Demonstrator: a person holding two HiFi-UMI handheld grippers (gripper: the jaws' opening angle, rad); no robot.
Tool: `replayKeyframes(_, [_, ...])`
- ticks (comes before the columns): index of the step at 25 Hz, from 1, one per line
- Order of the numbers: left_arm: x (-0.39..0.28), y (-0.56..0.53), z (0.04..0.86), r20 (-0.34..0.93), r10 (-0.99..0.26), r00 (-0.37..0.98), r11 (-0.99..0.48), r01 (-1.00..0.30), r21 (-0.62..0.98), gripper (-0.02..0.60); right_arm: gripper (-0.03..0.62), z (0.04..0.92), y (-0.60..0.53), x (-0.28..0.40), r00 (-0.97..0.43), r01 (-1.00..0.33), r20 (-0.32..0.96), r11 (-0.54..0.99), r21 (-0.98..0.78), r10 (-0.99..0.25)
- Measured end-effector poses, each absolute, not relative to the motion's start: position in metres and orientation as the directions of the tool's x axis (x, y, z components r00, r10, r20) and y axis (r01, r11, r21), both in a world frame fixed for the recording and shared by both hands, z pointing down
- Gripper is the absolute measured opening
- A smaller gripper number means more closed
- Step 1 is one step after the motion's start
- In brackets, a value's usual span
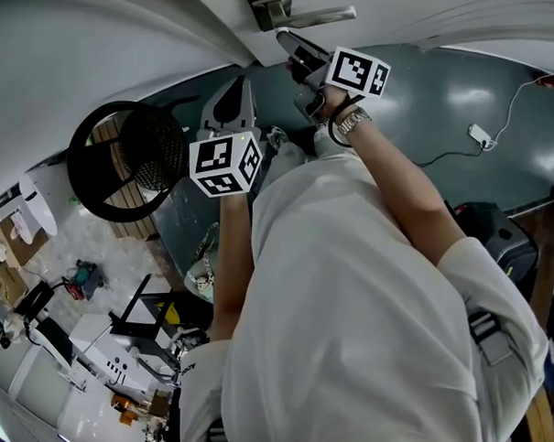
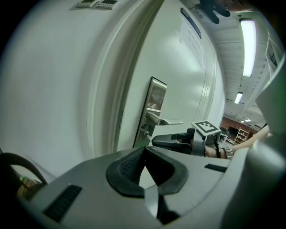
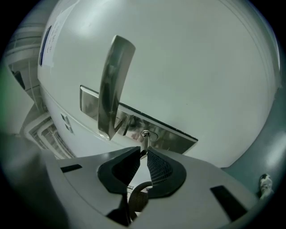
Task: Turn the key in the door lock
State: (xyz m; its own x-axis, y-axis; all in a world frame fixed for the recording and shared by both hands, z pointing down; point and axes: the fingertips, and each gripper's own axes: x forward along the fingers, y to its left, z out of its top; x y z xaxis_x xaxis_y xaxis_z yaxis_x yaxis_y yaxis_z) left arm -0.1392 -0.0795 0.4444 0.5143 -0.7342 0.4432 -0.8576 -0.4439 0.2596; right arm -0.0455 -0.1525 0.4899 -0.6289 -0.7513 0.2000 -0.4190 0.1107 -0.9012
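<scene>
The key [image 3: 144, 144] sits in the lock cylinder [image 3: 145, 133] on the steel lock plate [image 3: 172, 139] of the white door [image 3: 187, 67], just beside the lever handle [image 3: 114, 85]. My right gripper [image 3: 142, 156] is shut on the key's head, and a ring hangs below between the jaws. In the head view the right gripper [image 1: 288, 46] reaches to the door under the handle [image 1: 312, 19]. My left gripper [image 2: 144, 166] is shut and holds nothing. It hangs back from the door [image 2: 178, 80], to the left of the right gripper [image 2: 156, 141] and the lock plate [image 2: 154, 100].
A black round chair [image 1: 128, 162] stands at the left near the door frame. A cluttered white bench [image 1: 91, 361] fills the lower left. A white cable with a plug [image 1: 480, 137] lies on the grey floor at the right. My white-shirted torso [image 1: 354, 313] is close behind both arms.
</scene>
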Motion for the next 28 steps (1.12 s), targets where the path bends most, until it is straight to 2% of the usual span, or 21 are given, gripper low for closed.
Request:
replayKeyframes(14, [-0.160, -0.094, 0.444, 0.402, -0.675, 0.619, -0.547, -0.785, 0.290, 0.009, 0.058, 0.484, -0.149, -0.046, -0.463, -0.745, 0.365, 0.132, -0.654, -0.808])
replayKeyframes(22, [-0.165, -0.101, 0.442, 0.379, -0.656, 0.653, -0.576, -0.757, 0.307, 0.009, 0.069, 0.482, -0.146, -0.045, -0.389, -0.847, 0.412, 0.144, -0.512, -0.824])
replayKeyframes(28, [-0.171, -0.104, 0.447, 0.376, -0.648, 0.663, -0.582, -0.749, 0.317, 0.009, 0.072, 0.487, -0.145, -0.048, -0.393, -0.839, 0.411, 0.138, -0.527, -0.823])
